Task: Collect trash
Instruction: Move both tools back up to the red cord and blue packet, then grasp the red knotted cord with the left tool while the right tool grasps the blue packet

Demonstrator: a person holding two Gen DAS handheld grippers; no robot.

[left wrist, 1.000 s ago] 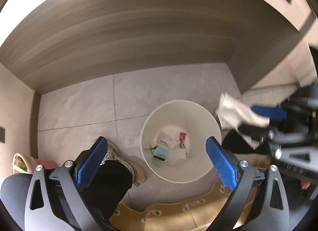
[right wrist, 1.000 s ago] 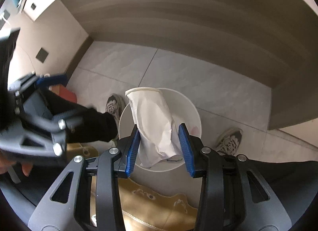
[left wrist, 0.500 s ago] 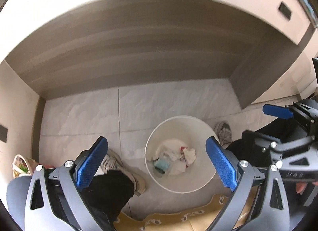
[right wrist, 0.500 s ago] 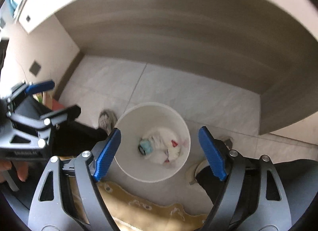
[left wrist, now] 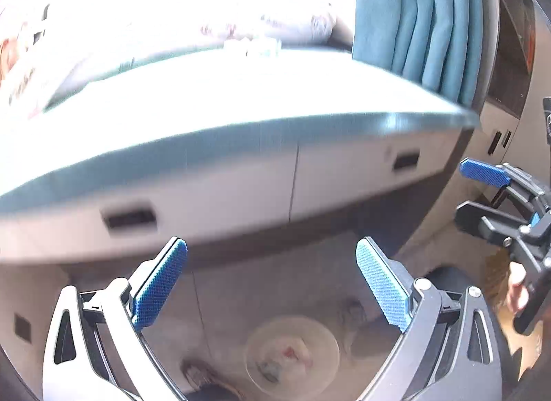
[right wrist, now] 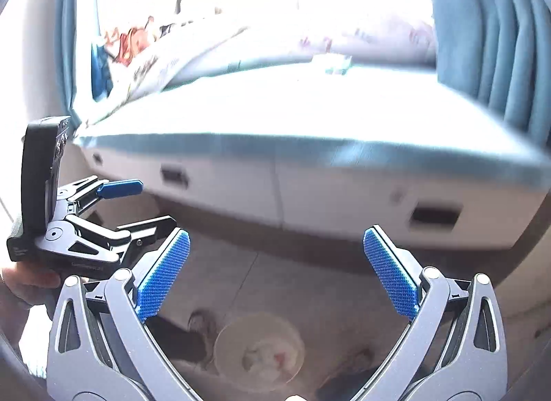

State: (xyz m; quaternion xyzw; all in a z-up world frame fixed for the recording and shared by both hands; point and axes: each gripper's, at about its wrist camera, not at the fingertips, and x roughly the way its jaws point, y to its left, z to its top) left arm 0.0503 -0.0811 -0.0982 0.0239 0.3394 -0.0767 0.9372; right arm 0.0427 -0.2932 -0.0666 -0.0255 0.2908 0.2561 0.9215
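A round white trash bin (left wrist: pixel 292 352) stands on the tiled floor below, with crumpled white, red and teal trash inside; it also shows in the right wrist view (right wrist: pixel 259 356). My left gripper (left wrist: pixel 272 284) is open and empty, high above the bin. My right gripper (right wrist: pixel 277 273) is open and empty too. Each gripper appears in the other's view: the right one (left wrist: pixel 499 201) at the right edge, the left one (right wrist: pixel 103 215) at the left. A small pale item (left wrist: pixel 253 47) lies far back on the desk top, blurred; it also shows in the right wrist view (right wrist: pixel 335 65).
A light desk (left wrist: pixel 241 139) with two drawers (left wrist: pixel 358 173) spans the view. Teal curtains (left wrist: pixel 416 22) hang at the right. Papers (right wrist: pixel 148 67) lie at the desk's left. My shoes (right wrist: pixel 203 325) stand beside the bin.
Both grippers have tilted upward from the bin toward the desk top. The white bag that the right gripper held a second ago dropped into the bin, and its jaws opened.
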